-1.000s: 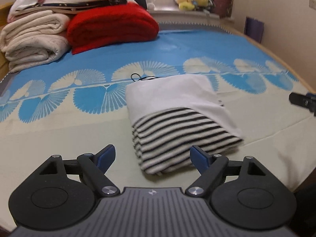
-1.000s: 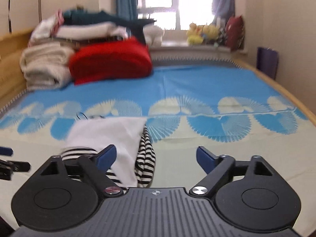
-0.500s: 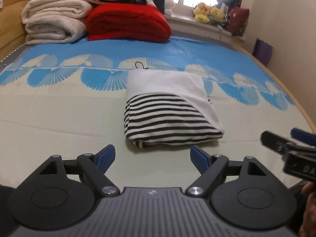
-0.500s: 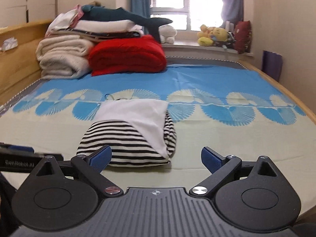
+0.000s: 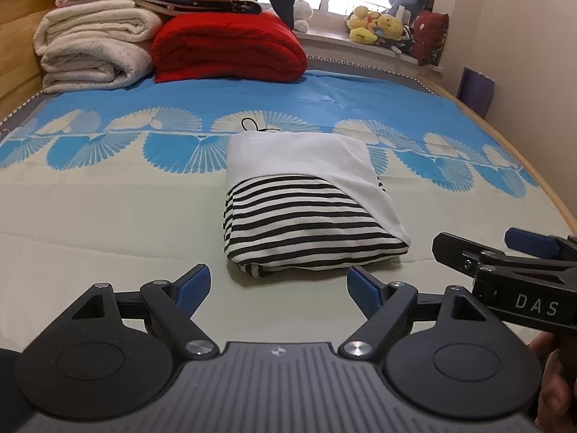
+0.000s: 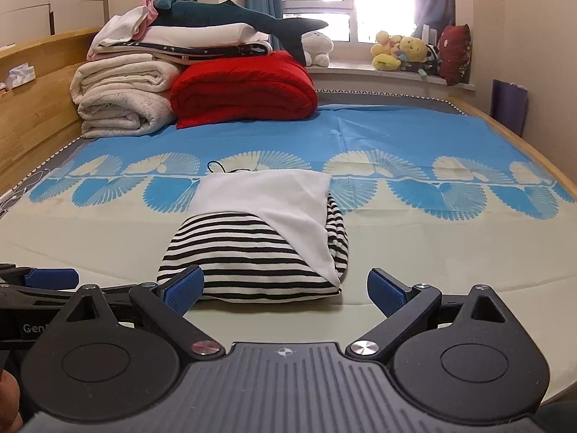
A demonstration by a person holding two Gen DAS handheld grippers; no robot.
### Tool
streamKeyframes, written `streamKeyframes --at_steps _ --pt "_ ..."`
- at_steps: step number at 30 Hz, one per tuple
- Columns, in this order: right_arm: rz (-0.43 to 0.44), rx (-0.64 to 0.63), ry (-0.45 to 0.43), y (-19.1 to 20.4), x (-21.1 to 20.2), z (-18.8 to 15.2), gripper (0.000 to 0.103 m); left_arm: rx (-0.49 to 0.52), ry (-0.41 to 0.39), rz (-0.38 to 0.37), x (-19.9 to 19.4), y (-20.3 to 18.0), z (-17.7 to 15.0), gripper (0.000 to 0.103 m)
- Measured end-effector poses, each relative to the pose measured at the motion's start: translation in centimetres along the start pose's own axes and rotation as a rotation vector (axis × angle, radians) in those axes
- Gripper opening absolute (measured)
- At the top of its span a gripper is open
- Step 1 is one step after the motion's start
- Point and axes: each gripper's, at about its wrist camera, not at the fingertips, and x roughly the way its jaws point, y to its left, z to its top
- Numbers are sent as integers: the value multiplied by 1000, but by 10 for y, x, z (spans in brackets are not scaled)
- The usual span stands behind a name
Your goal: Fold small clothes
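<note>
Bed sheet (image 5: 108, 216), folded striped garment (image 5: 306, 231) centred, left gripper (image 5: 277, 287) and right gripper (image 6: 285, 288) both spread, empty, headboard (image 6: 32, 83) only in right view

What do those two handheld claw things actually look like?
Both match: the left gripper and right gripper have black linkage arms, round black housings, a ribbed grey body and blue textured fingertips. White lettering "DAS" marks the right gripper's side. No cables or sleeves show.

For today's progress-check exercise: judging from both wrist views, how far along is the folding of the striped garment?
Done: the striped garment lies as a compact folded bundle on the bed, its white panel on top. In hand: nothing; the left gripper and right gripper are both open, short of the cloth. Left: at most a tidy-up; no other unfolded small clothes show.
</note>
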Motion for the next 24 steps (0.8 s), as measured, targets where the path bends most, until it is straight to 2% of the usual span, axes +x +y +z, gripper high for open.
streamKeyframes --at_steps 24 --pt "0 0 20 1 8 0 97 -2 8 -2 10 1 1 87"
